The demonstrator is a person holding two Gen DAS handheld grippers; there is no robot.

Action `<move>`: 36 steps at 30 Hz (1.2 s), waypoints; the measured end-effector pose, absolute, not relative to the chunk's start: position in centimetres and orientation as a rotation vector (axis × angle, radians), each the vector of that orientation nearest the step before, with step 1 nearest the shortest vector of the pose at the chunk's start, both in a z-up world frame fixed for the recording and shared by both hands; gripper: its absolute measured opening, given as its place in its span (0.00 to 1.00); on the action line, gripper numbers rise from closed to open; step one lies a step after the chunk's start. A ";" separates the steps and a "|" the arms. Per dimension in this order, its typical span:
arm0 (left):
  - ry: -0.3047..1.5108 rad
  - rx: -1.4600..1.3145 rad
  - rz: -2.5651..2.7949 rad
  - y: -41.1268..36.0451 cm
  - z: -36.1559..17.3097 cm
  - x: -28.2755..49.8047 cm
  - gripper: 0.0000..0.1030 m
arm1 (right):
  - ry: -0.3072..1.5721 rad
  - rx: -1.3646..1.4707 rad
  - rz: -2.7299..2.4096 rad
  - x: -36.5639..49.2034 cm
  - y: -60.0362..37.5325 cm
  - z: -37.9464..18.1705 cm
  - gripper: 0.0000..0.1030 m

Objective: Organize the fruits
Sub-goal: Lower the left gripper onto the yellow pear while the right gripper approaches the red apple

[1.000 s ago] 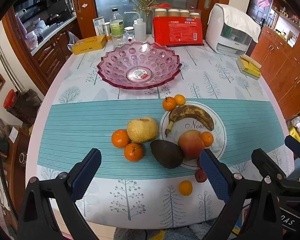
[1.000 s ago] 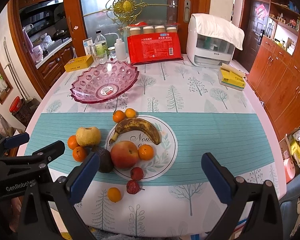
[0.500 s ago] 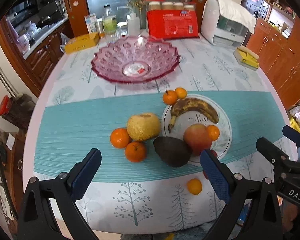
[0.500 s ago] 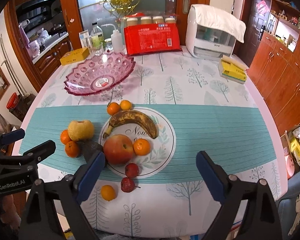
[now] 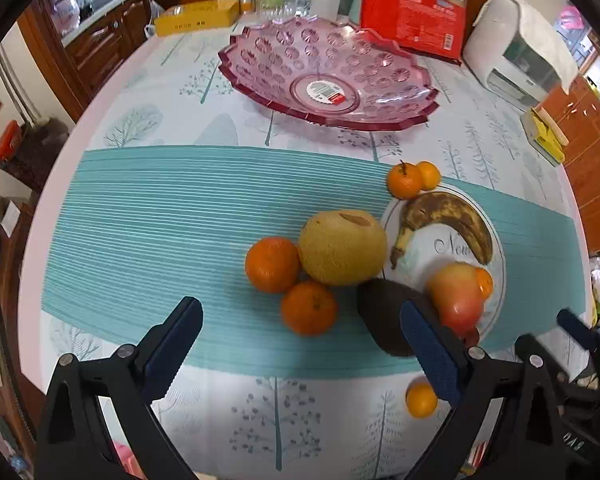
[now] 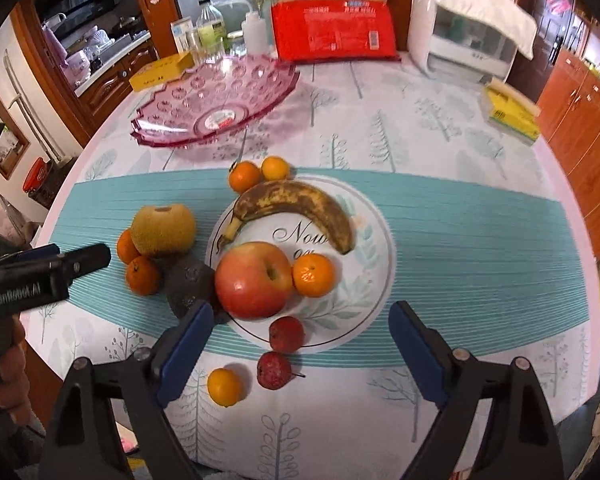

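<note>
Both hand-held grippers gape wide, empty; left hand-held gripper (image 5: pixel 300 354) sits nearest the orange (image 5: pixel 308 307), just beyond its fingertips

Both views are brightly and evenly lit by soft daylight. Strong fisheye bending is seen toward the black corners, where the surface (image 5: pixel 220 208) curves. Soft shadows are cast beneath the pink glass bowl (image 6: pixel 216 100), whose facets carry faint glare. Slight motion blur is noticed in the right wrist view.
</note>
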State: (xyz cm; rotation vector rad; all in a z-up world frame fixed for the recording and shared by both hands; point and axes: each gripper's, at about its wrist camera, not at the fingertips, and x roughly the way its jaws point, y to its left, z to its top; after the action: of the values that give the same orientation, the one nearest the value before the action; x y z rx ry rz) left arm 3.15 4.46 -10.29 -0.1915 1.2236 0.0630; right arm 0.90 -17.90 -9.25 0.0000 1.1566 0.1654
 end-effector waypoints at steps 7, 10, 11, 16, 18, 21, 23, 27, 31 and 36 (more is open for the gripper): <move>1.285 -0.205 0.047 4.6 -13.0 6.6 0.95 | 1.244 0.090 0.179 2.7 -17.7 -12.0 0.87; 1.306 -0.201 0.020 4.2 -13.8 7.7 0.95 | 1.273 0.130 0.180 3.2 -17.5 -12.9 0.87; 1.309 -0.196 0.010 4.1 -13.9 8.0 0.95 | 1.282 0.145 0.181 3.4 -17.5 -13.2 0.87; 1.335 -0.185 -0.045 3.5 -15.0 9.4 0.89 | 1.337 0.241 0.174 4.3 -17.7 -15.0 0.87; 1.346 -0.199 -0.068 3.5 -15.4 10.0 0.89 | 1.359 0.278 0.170 4.5 -17.8 -15.6 0.87; 1.350 -0.194 -0.096 3.2 -15.8 10.5 0.89 | 1.371 0.323 0.176 4.6 -17.9 -16.1 0.87; 1.347 -0.178 -0.111 2.9 -15.9 10.9 0.89 | 1.372 0.347 0.177 4.7 -18.0 -16.3 0.87; 1.344 -0.132 -0.140 2.0 -16.2 11.6 0.89 | 1.379 0.409 0.179 5.1 -18.0 -16.8 0.87; 1.344 -0.082 -0.154 1.4 -16.5 12.3 0.88 | 1.386 0.455 0.181 5.5 -17.8 -17.3 0.87; 1.340 -0.063 -0.177 1.2 -16.8 13.2 0.88 | 1.390 0.506 0.173 6.0 -17.8 -17.7 0.87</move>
State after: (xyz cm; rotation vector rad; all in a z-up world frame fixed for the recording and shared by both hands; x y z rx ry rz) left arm 13.25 1.17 -16.83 -0.0627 1.3405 -0.1772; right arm 6.04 -17.75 -17.66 0.5062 1.3898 0.1726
